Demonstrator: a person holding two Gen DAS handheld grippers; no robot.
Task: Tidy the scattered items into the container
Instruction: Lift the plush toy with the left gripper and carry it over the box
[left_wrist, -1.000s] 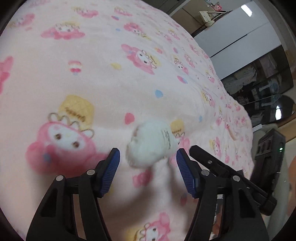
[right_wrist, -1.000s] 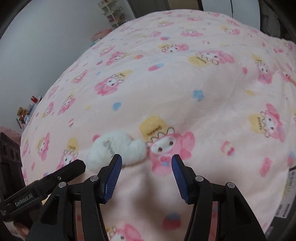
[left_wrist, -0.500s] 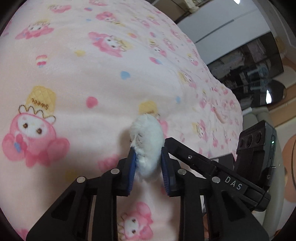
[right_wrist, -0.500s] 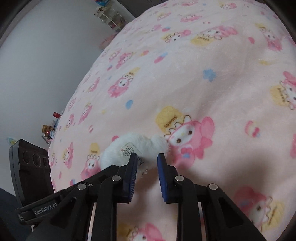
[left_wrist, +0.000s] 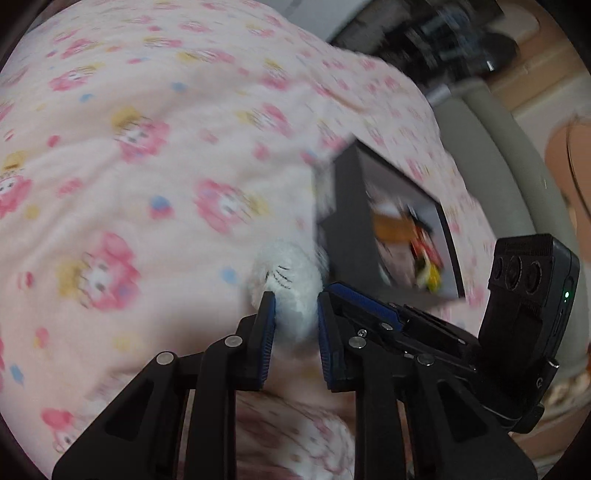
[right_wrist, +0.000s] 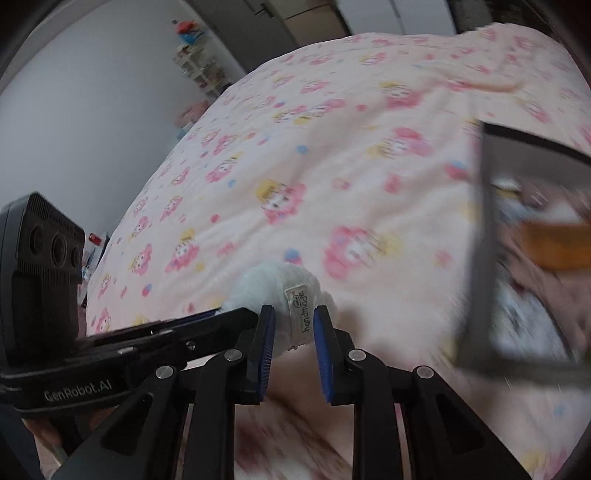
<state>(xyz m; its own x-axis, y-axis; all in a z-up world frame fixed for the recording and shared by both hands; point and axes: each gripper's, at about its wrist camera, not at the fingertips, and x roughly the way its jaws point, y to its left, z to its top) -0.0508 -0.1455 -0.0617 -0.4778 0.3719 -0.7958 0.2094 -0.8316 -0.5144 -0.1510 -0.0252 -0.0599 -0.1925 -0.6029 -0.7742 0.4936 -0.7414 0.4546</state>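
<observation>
Carry step: I hold the white plush toy (left_wrist: 291, 291) pinched between the narrowed jaws of both left gripper (left_wrist: 293, 314) and right gripper (right_wrist: 293, 321), above the bedspread (left_wrist: 166, 184); next I judge it must clear the near wall of the dark container (left_wrist: 347, 221) before release.

Left hand-held gripper (left_wrist: 293, 325): black angular linkage arms, silver pivot screws, ribbed blue pads on both fingers. Right hand-held gripper (right_wrist: 293, 328) built the same, black and blue. Beside it, the other unit's black ribbed camera block (right_wrist: 40, 273), three round lenses, "GenRobot.AI" in grey lettering.
</observation>
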